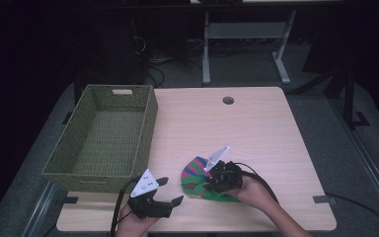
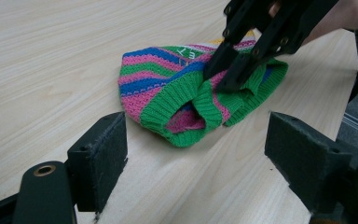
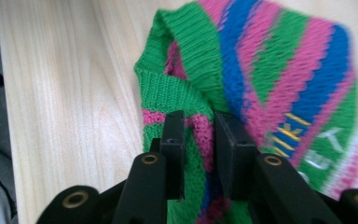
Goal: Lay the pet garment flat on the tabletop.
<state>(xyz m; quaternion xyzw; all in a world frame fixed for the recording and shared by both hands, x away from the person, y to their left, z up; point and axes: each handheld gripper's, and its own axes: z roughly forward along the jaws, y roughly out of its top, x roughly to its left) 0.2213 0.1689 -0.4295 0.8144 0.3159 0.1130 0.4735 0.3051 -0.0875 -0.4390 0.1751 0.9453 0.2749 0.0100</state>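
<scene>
1. Hat (image 1: 197, 178), striped knit, lies near the worktop's (image 1: 256, 133) front edge beside the wicker basket (image 1: 106, 136); right tongs (image 1: 208, 185) sit on it.
2. Left tongs (image 2: 196, 158) gape wide, empty, facing the green cuff; slide one jaw under the cuff.
3. Right tongs (image 3: 199, 154) pinch a cuff fold firmly; lift evenly.

Tabletop evenly lit, surroundings dark (close knit blurs in right gripper view).
</scene>
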